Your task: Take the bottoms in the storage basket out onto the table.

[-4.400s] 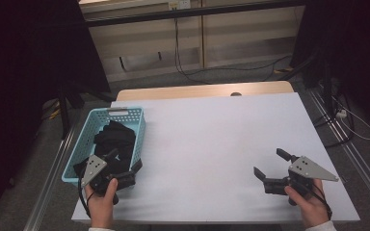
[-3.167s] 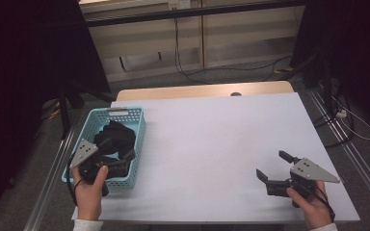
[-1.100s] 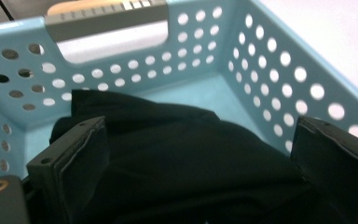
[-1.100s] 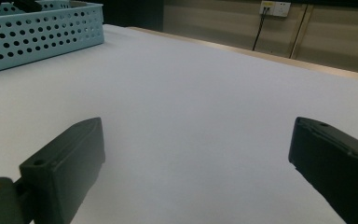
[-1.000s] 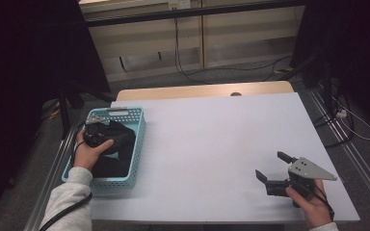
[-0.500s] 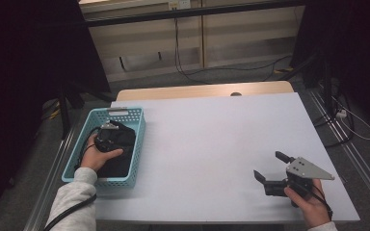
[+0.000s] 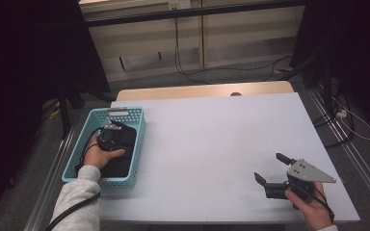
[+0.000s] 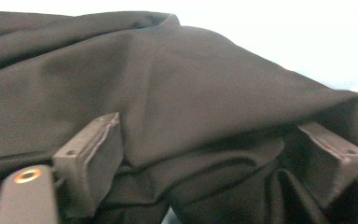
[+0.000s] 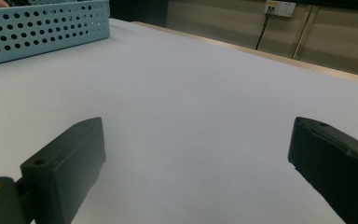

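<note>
A black cloth (image 7: pixel 120 164) lies bunched in a light blue perforated basket (image 7: pixel 140 144) at the table's left side. My left gripper (image 7: pixel 113 135) is down inside the basket, pushed into the cloth. In the left gripper view its jaws (image 8: pixel 214 140) stand wide with a thick fold of the black cloth (image 8: pixel 182 88) between them; they have just been closing, and the pads do not clamp the fold. My right gripper (image 7: pixel 269 166) rests near the front right of the white table (image 7: pixel 212 134), open, with nothing but bare table between its jaws (image 9: pixel 198 140).
The basket (image 9: pixel 42 28) is at the upper left of the right gripper view, far from that gripper. A wooden strip runs along the table's far edge (image 7: pixel 202 90). Cables lie on the floor beyond and to the right of the table.
My left hand has gone from the basket's near corner to over it, then down into the black cloth. The right gripper has stayed where it was.
</note>
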A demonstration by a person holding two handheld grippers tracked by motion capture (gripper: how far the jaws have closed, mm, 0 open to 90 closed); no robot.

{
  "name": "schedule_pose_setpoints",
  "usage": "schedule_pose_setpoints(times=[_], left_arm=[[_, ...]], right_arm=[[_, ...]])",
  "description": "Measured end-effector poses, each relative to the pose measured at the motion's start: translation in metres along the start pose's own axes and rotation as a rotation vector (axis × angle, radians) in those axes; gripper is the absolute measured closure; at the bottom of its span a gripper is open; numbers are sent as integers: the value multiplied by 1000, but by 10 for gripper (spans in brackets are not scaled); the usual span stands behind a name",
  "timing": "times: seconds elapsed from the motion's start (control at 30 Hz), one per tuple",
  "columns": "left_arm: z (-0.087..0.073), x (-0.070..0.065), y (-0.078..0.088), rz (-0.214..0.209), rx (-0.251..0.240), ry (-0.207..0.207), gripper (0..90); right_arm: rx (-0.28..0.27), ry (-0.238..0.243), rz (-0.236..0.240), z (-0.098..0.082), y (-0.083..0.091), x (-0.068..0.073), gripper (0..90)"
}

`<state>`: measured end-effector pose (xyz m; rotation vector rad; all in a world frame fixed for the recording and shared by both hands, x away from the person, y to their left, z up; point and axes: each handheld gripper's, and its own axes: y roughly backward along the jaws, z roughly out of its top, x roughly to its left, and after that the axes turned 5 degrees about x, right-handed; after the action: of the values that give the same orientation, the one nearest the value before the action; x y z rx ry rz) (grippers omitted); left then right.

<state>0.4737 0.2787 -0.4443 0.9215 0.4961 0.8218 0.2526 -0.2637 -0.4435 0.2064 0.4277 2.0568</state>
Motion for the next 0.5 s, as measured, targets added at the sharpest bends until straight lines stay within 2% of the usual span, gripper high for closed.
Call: schedule_pose_setpoints(times=[0.03, 0.07, 0.23, 0.27, 0.3, 0.33, 0.37, 0.4, 0.5], left_arm=[[0, 0, 0, 0, 0, 0, 213], [-2, 1, 2, 9, -15, 19, 249], [-3, 6, 4, 36, -32, 25, 479], [-3, 7, 5, 48, -36, 18, 479], [-2, 7, 5, 50, -35, 16, 534], [1, 5, 4, 66, -29, -7, 577], [1, 5, 4, 66, -29, -7, 608], [6, 4, 4, 73, -14, -25, 632], [11, 4, 4, 91, -5, -24, 674]], right_arm=[[0, 0, -1, 0, 1, 0, 31], [-1, 0, -3, 0, 1, 0, 31], [2, -3, -4, 0, 1, -1, 31], [3, -3, -4, 0, 0, -1, 32], [2, -3, -1, 0, 0, -1, 34], [3, -2, 2, 0, -1, -1, 34], [3, -2, 2, 0, -1, -1, 34], [5, 0, 5, 0, -2, 0, 34], [7, -1, 5, 1, -3, 0, 34]])
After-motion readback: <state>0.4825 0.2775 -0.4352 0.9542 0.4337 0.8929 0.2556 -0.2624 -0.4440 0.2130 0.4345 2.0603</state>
